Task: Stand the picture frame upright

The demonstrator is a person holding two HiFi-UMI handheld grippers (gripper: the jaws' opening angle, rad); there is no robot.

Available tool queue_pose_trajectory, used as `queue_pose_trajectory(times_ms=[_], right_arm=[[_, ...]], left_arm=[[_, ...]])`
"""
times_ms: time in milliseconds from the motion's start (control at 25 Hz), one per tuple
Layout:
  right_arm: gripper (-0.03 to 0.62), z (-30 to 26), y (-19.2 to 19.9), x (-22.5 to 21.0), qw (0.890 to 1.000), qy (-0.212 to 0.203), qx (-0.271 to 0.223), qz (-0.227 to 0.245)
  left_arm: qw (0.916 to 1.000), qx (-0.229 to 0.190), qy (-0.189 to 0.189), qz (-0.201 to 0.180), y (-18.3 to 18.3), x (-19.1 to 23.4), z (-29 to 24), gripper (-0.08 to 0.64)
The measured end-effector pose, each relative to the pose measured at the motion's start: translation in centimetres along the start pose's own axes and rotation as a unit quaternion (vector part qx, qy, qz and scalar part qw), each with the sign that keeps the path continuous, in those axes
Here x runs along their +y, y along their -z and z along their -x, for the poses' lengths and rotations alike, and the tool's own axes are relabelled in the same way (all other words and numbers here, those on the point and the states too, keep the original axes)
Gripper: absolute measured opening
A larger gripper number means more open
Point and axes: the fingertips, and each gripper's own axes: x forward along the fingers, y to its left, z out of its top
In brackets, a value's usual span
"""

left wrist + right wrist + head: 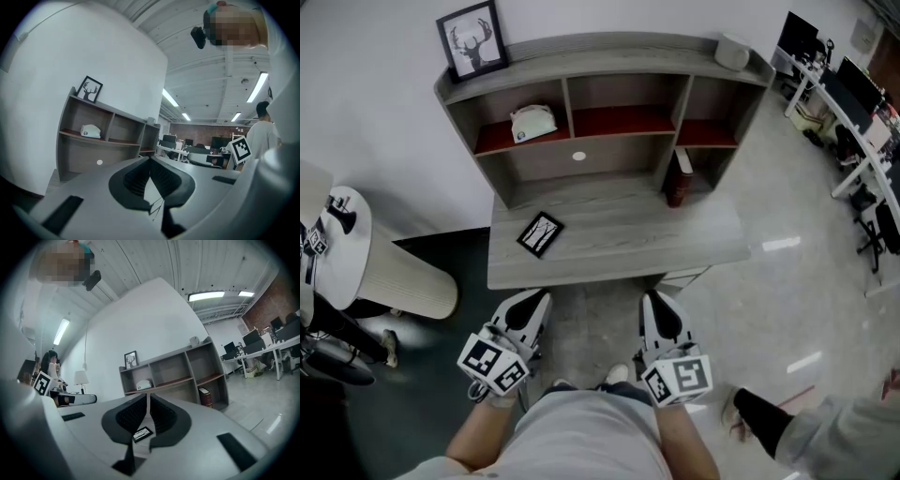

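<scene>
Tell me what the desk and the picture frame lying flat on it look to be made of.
Desk: grey wood-grain board, probably laminate, matt; streaky grain lines show across the top. Picture frame: thin black matt border, plastic or painted wood, too small to tell, around a pale print.

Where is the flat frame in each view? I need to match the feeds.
Head view: frame flat on the desk, left of centre.
Left gripper view: only a lined sliver low between the shut jaws, probably it.
Right gripper view: low centre, in the gap under the jaw tips.
Shared landmark: deer picture on the shelf top, left end.
</scene>
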Motion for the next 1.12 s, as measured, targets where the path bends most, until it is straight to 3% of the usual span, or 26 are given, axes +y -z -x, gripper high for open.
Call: queue_pose_trajectory(times_ms=[560,880,1120], right_arm=[[0.034,0.1,0.6,-5.9,0.999,-0.019,0.016,-0.026],[0.034,-3.1,1.3,-7.2,0.999,-0.001,0.023,-0.028],[0.034,-7.9,1.9,-6.9,0.999,0.008,0.035,-0.030]], left_arm=[[0.9995,0.014,-0.026,-0.005,1.5,-3.0,-5.2,0.015],[0.9996,0.020,-0.018,0.002,2.0,0.0,-7.2,0.015],[0.9994,0.030,-0.014,0.010,1.6,4.9,-8.9,0.015]])
